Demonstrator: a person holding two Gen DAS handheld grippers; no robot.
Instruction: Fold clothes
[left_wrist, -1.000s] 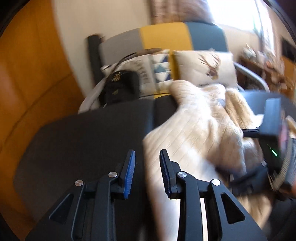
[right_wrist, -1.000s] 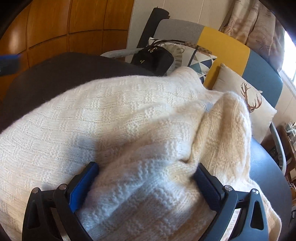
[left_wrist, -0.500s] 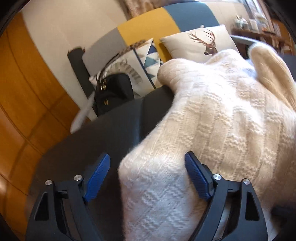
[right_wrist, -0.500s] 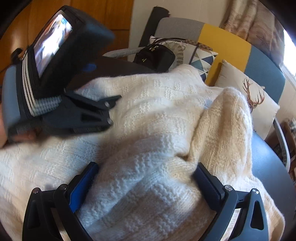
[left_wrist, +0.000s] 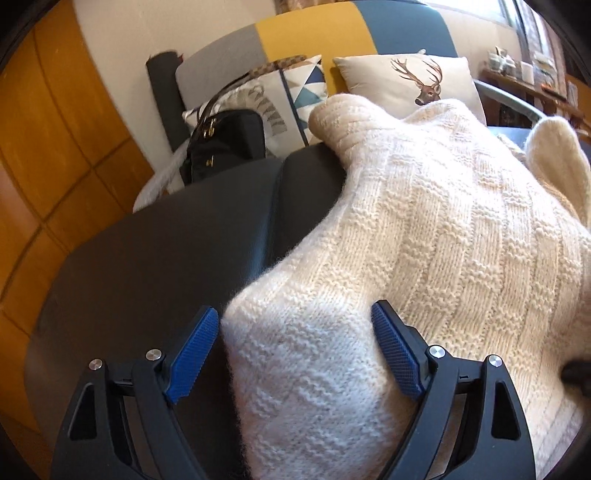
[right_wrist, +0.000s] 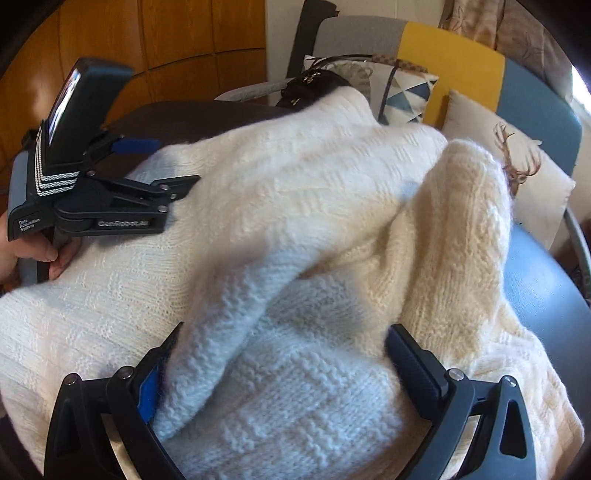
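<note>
Cream knitted sweater (left_wrist: 436, 236) lies heaped over the dark round table (left_wrist: 166, 251), covering most of its right and near part and leaving the left side bare; 1 ribbed cuff or hem end (left_wrist: 343, 114) reaches the far edge of the table, and a yellower, fluffier fold (right_wrist: 469, 206) rises on the right of the pile. Left gripper (left_wrist: 291, 350) points down at the near left corner of the knit; its jaws have just been opening and now stand wide, with a corner of the sweater between the 2 blue pads (left_wrist: 192, 350); the left pad sits clear of the wool, the right pad (left_wrist: 395, 354) lies close against it without squeezing, so nothing is grasped. Seen from the right side, a hand (right_wrist: 44, 254) holds that same gripper low over the knit on the far left. Right gripper (right_wrist: 280, 365) has its jaws spread wide as well, with a thick bluish-shadowed fold of the sweater bulging up between them; whether its pads are pressing the wool I cannot tell. Beyond the table stands a sofa (left_wrist: 310, 40) in grey, yellow and blue panels, with a stag cushion (left_wrist: 410, 85), a triangle-print cushion (left_wrist: 295, 92) and a black handbag (left_wrist: 225, 144) on the left; orange wooden panelling (left_wrist: 48, 147) fills the far left wall.
</note>
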